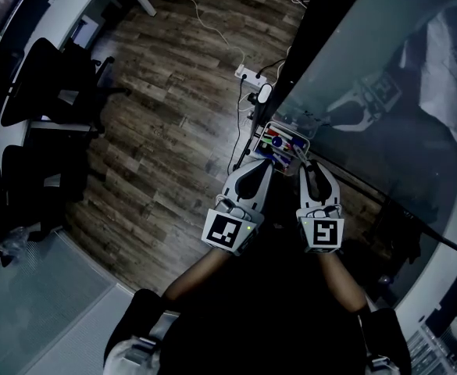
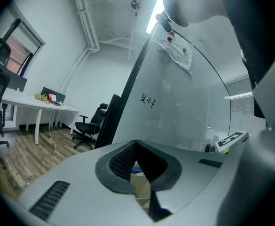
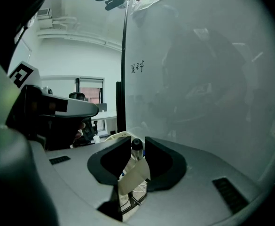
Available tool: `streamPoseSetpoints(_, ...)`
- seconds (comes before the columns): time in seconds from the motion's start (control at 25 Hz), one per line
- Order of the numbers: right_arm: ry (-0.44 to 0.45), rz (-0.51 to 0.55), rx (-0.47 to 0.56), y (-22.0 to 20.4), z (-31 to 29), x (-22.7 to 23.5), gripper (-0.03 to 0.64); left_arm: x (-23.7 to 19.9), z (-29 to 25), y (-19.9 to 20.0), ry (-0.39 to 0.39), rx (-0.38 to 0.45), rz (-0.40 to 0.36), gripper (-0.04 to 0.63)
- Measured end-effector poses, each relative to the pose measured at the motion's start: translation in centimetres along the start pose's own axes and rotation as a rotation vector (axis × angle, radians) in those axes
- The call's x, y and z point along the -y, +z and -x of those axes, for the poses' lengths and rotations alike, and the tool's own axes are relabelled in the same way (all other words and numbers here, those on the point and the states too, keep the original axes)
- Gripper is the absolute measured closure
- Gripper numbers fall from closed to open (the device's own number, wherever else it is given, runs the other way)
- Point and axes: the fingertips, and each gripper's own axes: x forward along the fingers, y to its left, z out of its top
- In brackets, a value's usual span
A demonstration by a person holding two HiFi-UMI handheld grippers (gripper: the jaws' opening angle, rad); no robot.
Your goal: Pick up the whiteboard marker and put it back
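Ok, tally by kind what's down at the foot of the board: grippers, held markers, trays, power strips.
Grippers: 2 (left gripper, right gripper)
Held markers: 1 (whiteboard marker, between the right gripper's jaws)
Trays: 1 (marker tray)
Power strips: 1 (power strip on the floor)
Total: 5

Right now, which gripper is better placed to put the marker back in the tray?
Right. The right gripper holds the marker between its jaws, close by the tray; the left gripper is shut and empty.
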Motion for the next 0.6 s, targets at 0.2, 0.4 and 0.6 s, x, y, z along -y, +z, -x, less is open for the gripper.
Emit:
streamPoseSetpoints(0.2, 0.005, -0.002, 0.014, 0.0, 0.7, -0.2, 0.531, 0.5, 0.5, 0.0, -0.004, 0.007, -0.001, 0.588)
streamPoseSetpoints(0.4, -0.004, 0.005, 0.036, 0.8, 1.6, -0.5, 0.531, 1.2, 1.3, 0.6, -0.011, 0.030, -0.013, 0.588)
streamPoseSetpoints(0.6, -0.016, 0.020, 0.079, 1.2, 2.9, -0.4, 0.531, 1.5, 2.2, 0.8, 0.000, 0.029, -0.035, 0.588)
